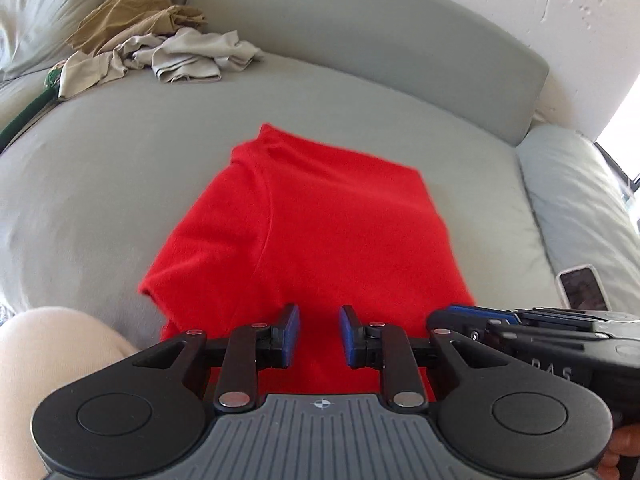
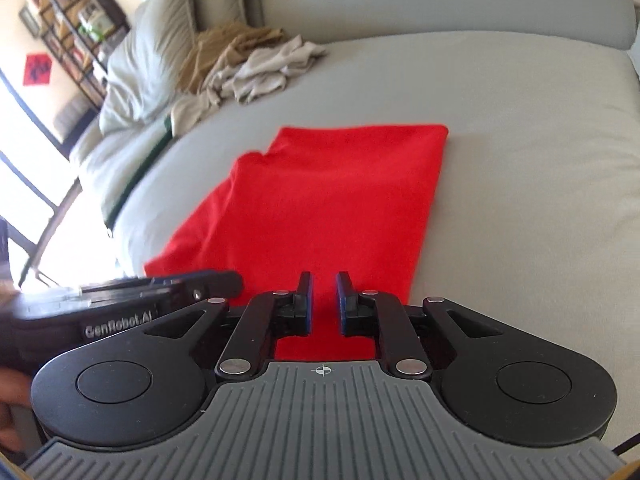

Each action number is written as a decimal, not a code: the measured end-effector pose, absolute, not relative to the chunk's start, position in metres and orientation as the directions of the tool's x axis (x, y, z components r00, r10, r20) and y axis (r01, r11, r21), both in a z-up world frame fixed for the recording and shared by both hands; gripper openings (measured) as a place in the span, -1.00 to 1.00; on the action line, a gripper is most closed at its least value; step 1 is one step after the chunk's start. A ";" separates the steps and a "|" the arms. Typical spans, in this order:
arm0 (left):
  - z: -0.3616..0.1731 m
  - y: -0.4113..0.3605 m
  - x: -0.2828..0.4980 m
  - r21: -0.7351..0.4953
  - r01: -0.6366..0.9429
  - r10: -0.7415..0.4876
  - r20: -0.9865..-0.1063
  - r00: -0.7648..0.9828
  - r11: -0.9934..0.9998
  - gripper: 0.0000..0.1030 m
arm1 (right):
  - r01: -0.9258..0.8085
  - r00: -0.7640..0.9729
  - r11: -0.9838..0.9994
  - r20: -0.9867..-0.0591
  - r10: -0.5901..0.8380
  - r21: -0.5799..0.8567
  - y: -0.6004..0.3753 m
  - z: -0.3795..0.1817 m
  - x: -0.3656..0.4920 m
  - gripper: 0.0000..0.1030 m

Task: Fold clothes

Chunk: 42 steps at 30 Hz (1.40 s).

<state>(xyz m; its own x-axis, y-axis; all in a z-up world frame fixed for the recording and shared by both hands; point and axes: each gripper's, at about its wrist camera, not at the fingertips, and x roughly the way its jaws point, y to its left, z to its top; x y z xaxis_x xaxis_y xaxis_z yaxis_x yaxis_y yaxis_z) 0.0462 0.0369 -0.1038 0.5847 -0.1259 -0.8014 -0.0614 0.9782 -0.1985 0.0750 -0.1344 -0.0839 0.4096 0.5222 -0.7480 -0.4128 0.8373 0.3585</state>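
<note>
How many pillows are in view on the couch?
2: one pillow leans at the far left end behind the clothes pile, one pillow lies at the right end near the phone. Others may be hidden.

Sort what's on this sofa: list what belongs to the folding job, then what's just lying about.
Folding job:
red shirt, part-folded flat
heap of unfolded clothes
left gripper and right gripper, both open and empty

Lying about:
phone
pillow
shelf
</note>
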 end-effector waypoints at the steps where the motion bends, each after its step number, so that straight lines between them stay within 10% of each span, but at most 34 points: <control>1: -0.106 0.038 0.043 -0.183 -0.067 -0.112 -0.812 0.573 0.981 -0.58 | -0.436 0.392 0.844 -0.778 0.491 0.313 -0.131 -0.089 0.067 -0.67; 6: -0.098 0.043 0.027 -0.127 -0.082 -0.067 -0.854 0.517 0.988 -0.59 | -0.514 0.405 0.844 -0.825 0.394 0.150 -0.133 -0.082 0.022 -0.52; 14: -0.057 0.039 -0.023 -0.220 -0.045 -0.147 -0.777 0.612 0.974 -0.55 | -0.355 0.423 0.863 -0.762 0.491 0.359 -0.186 -0.058 -0.018 -0.09; 42: -0.087 0.055 -0.002 -0.325 -0.124 -0.206 -0.806 0.555 0.938 -0.25 | -0.259 0.397 0.883 -0.790 0.468 0.392 -0.198 -0.077 -0.011 -0.04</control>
